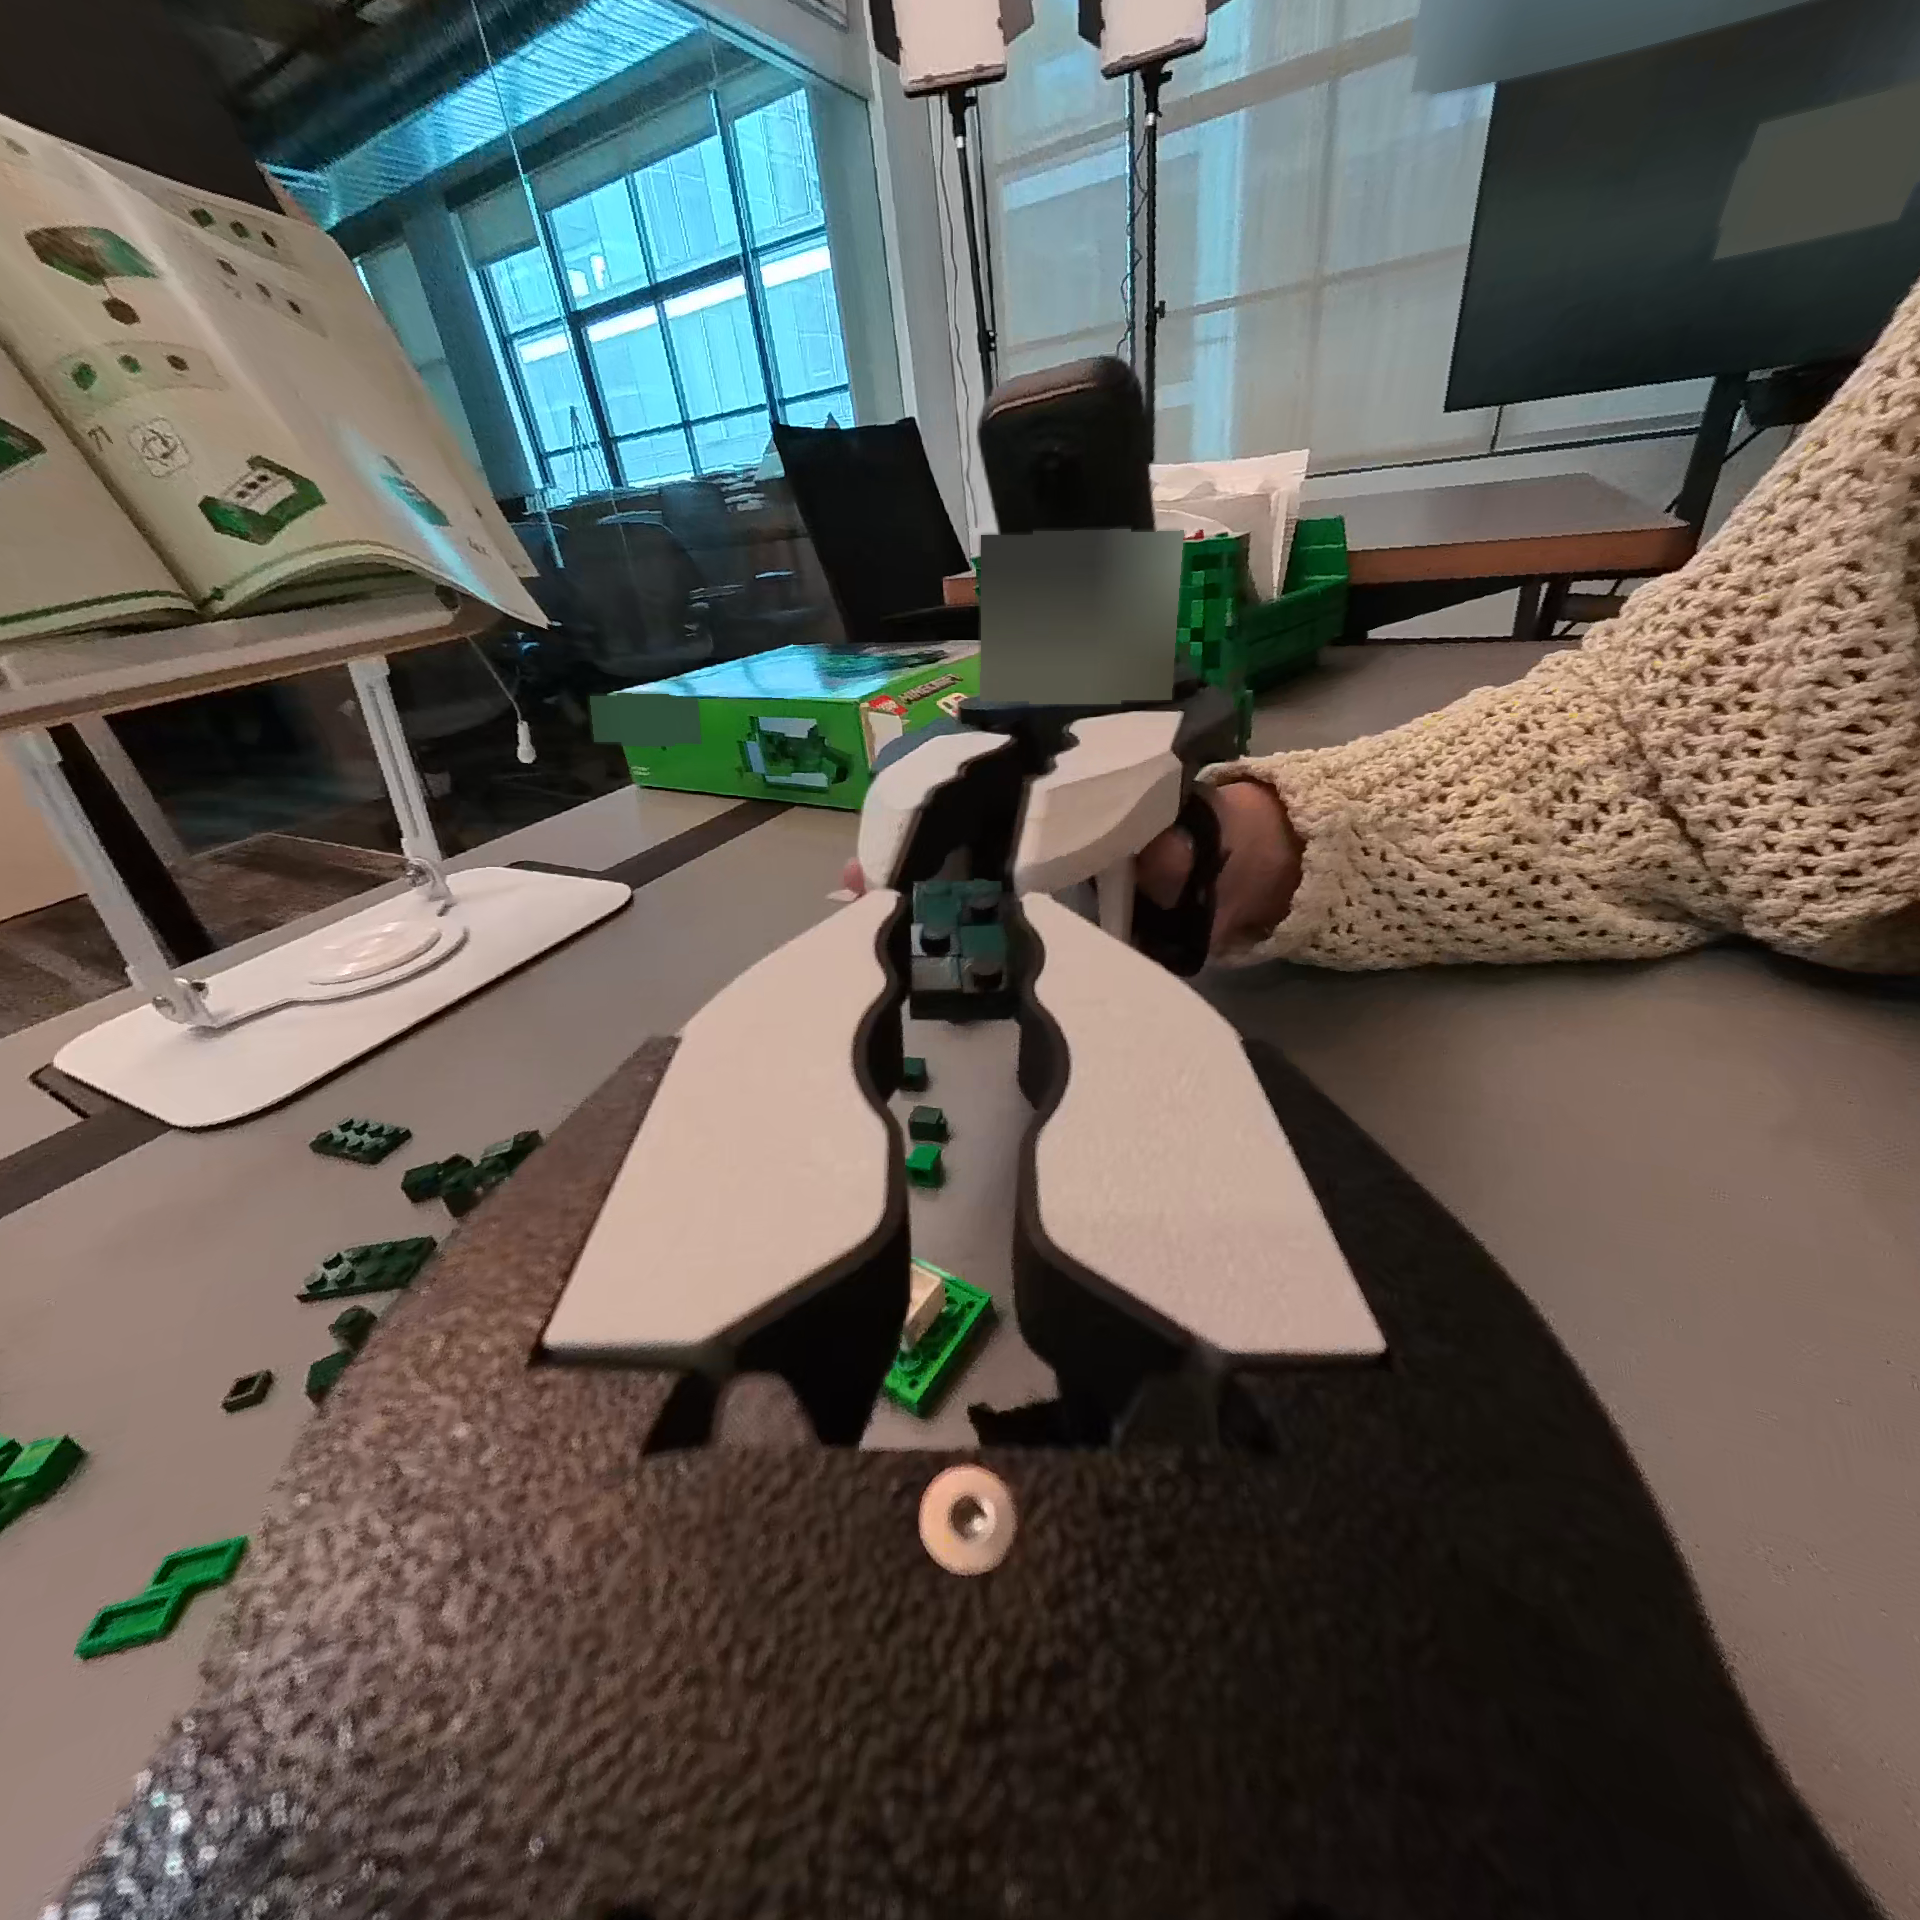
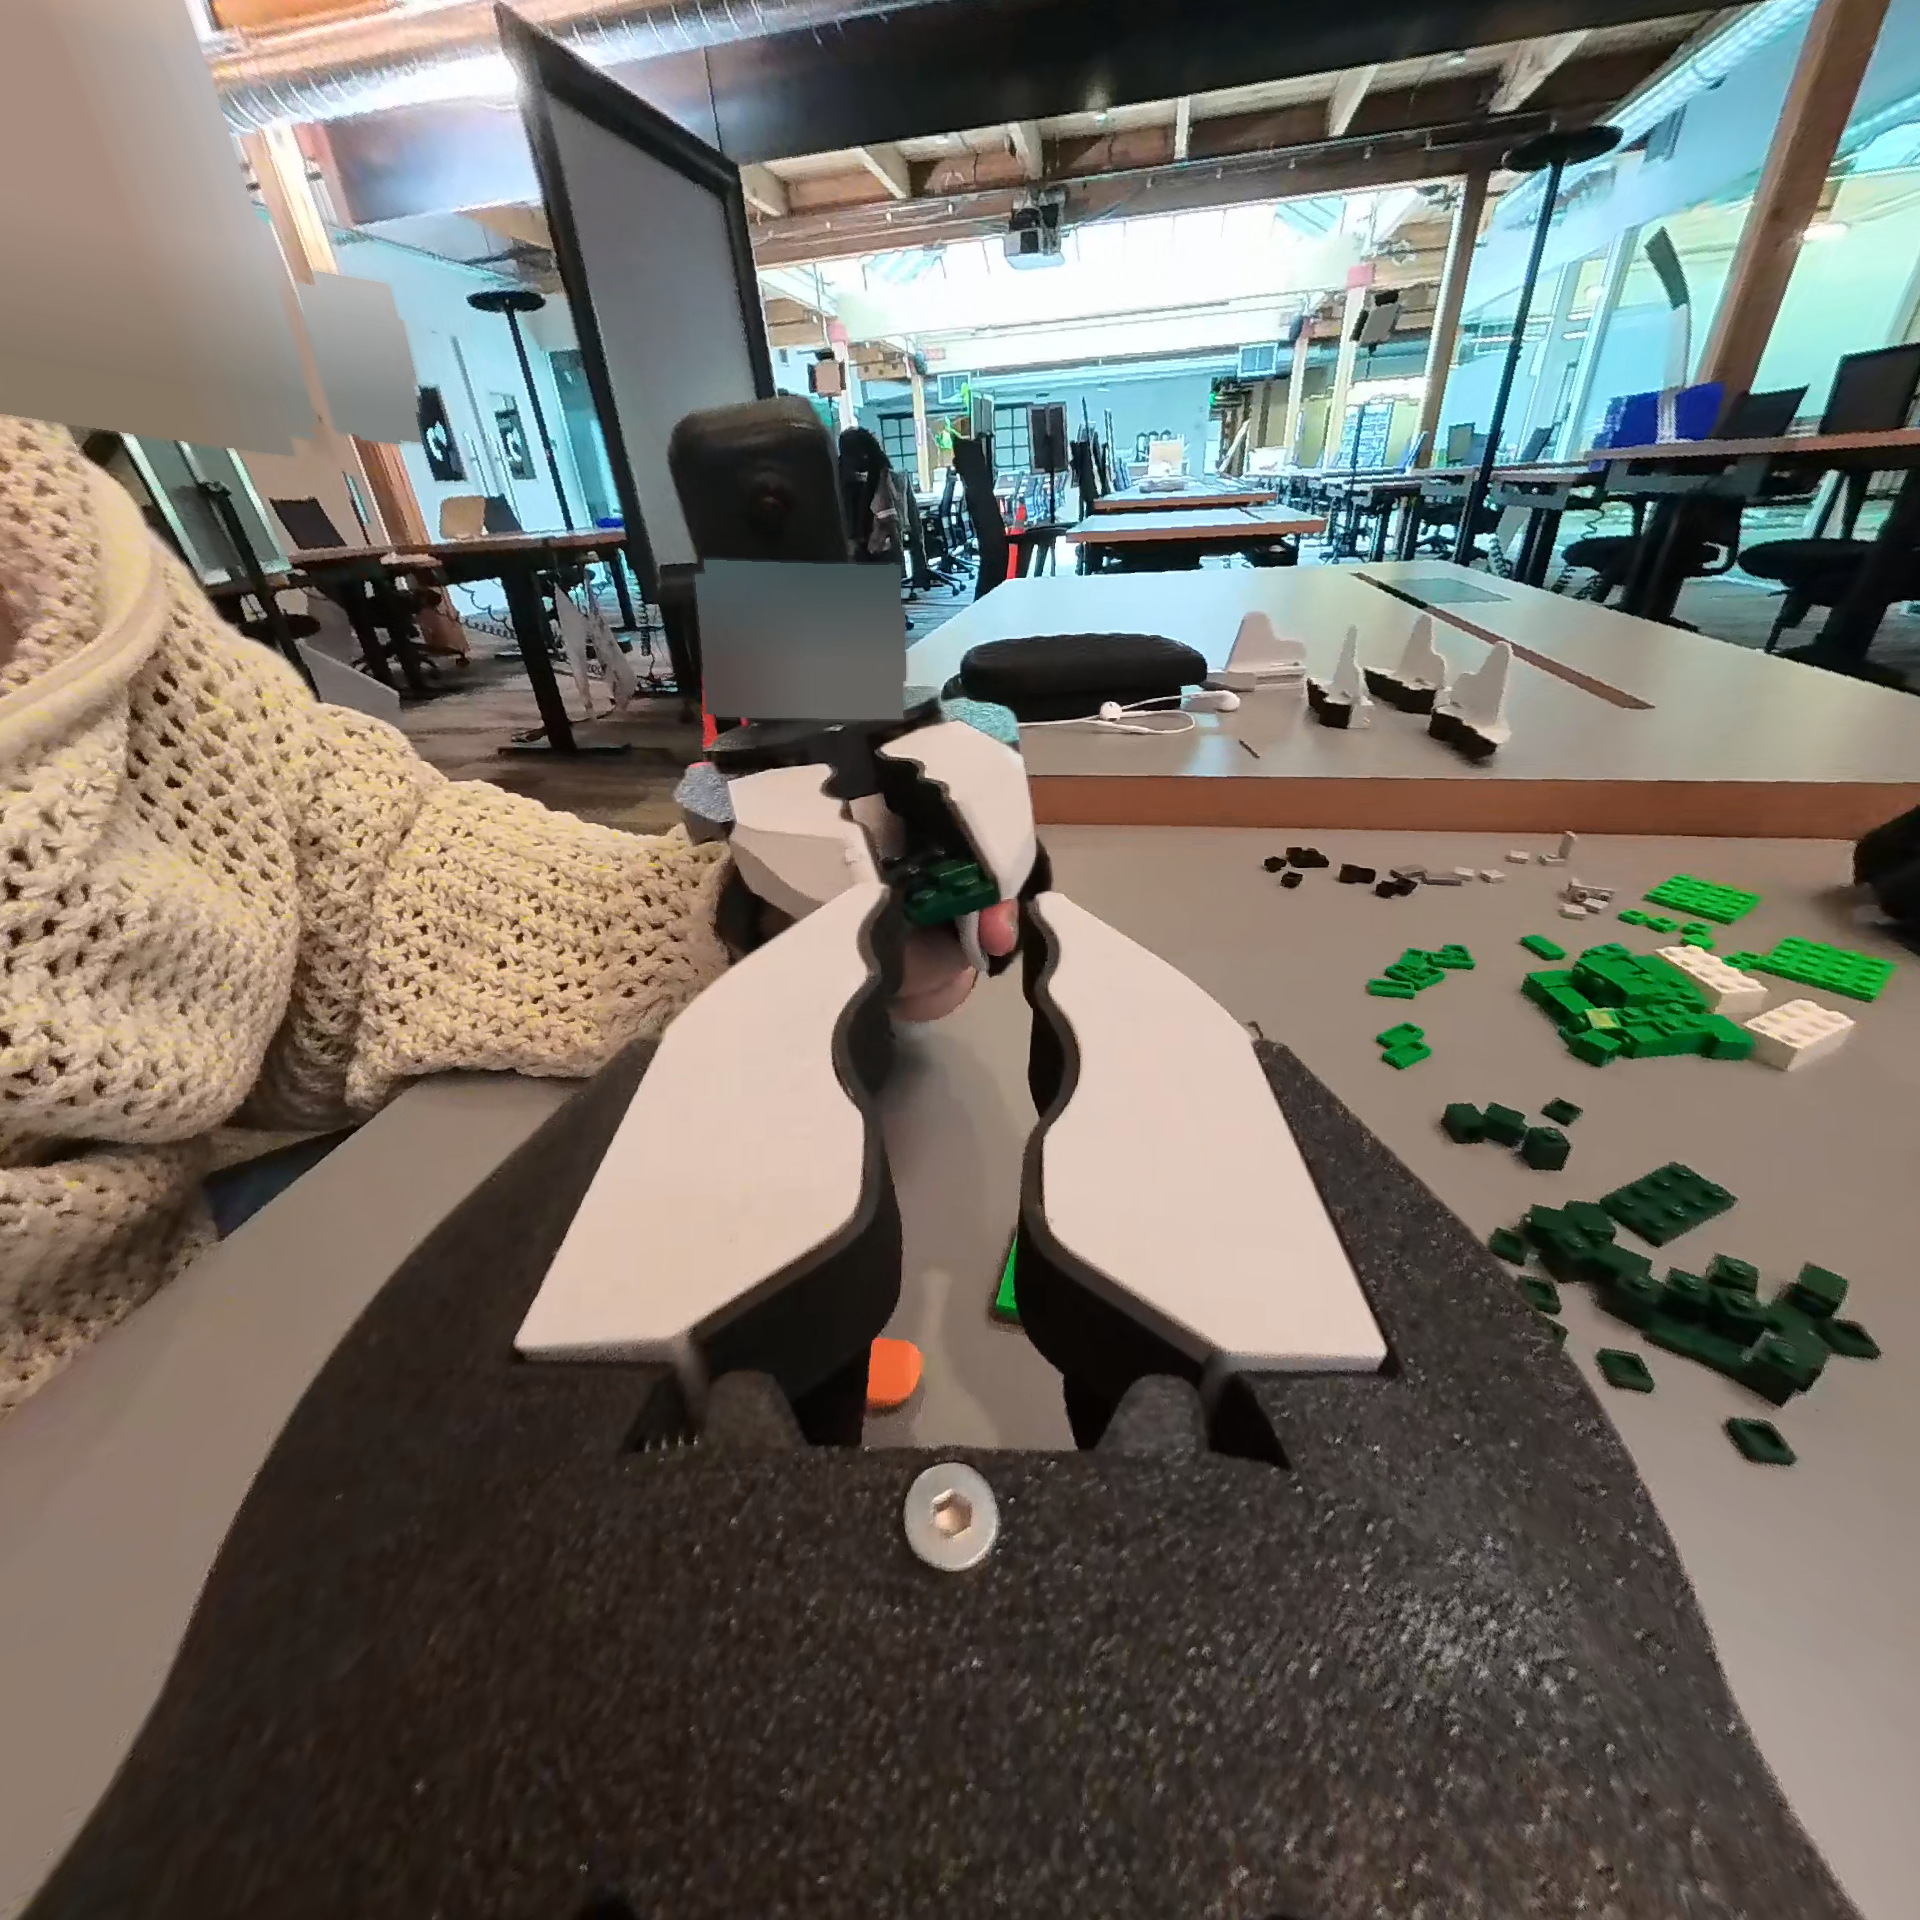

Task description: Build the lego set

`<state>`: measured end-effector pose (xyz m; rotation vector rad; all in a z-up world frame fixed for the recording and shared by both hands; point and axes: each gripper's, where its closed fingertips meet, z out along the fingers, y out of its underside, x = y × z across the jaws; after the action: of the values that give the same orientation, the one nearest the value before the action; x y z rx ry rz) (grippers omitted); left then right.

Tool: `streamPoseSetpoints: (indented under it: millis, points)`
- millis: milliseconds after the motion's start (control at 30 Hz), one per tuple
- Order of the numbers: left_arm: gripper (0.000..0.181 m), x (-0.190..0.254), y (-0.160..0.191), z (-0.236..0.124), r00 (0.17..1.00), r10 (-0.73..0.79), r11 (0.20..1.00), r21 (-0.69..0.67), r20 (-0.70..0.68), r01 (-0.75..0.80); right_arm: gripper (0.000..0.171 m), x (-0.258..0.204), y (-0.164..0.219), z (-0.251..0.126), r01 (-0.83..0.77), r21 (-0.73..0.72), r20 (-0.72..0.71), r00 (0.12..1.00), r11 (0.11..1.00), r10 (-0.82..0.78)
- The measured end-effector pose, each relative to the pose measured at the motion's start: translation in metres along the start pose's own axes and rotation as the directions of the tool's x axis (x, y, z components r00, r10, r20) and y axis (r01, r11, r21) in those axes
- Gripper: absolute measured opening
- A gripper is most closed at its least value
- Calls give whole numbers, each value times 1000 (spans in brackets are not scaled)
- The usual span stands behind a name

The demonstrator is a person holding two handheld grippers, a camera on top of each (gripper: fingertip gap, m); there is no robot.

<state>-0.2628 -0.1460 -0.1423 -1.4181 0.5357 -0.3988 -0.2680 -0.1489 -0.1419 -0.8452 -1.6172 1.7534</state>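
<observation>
A small lego assembly [image 1: 958,951] of dark green, grey and black pieces sits between the tips of my left gripper [image 1: 956,935], which is shut on it above the grey table [image 1: 1558,1143]. In the right wrist view the left gripper [image 2: 940,868] faces me with the assembly's dark green plate [image 2: 940,885] in its grip. My right gripper [image 2: 954,935] is open with nothing between its fingers, its tips just in front of the assembly. In the left wrist view the right gripper [image 1: 977,852] stands close behind the assembly, held by a hand [image 1: 1242,883] in a knitted sleeve.
An open instruction booklet [image 1: 208,416] rests on a white stand [image 1: 343,997] at left. Behind are a green box [image 1: 769,717] and a built green model [image 1: 1247,613]. Loose dark green pieces [image 1: 364,1262], a bright green pile [image 2: 1631,1008], white bricks [image 2: 1797,1029] and a dark green pile [image 2: 1704,1299] lie on the table. Less than 4 cm separates the two grippers' tips.
</observation>
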Motion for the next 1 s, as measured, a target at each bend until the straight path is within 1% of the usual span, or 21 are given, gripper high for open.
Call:
streamPoseSetpoints:
  millis: [133,233,300,400,500,567,700,833,1000]
  points:
    - [17,2,-1,0,999,-32,999,9,-25,32,20,-1,3,0,31,-16,6,1000,999,-31]
    - [17,1,-1,0,999,-26,1000,8,-21,26,18,-2,3,0,24,-21,3,1000,999,-24]
    - [17,-2,-1,-1,1000,9,1000,7,10,-9,15,-2,3,0,-47,-22,21,999,999,48]
    - [17,-7,0,-2,985,149,989,-11,87,-149,10,-4,0,-1,-210,-32,87,973,977,212]
    - [17,-5,1,-1,959,261,965,-49,113,-257,5,-4,2,-1,-307,-53,119,943,950,312]
    - [17,-6,3,-1,953,279,960,-66,120,-272,6,-2,4,-1,-346,-59,118,929,936,351]
    - [17,-9,7,-1,951,283,958,-82,124,-275,14,3,8,2,-406,-69,88,907,911,411]
    - [17,-5,10,1,940,321,945,-105,113,-310,10,3,9,1,-472,-80,109,871,878,479]
    - [17,-4,12,2,933,344,936,-121,107,-332,5,1,11,1,-502,-113,123,849,857,514]
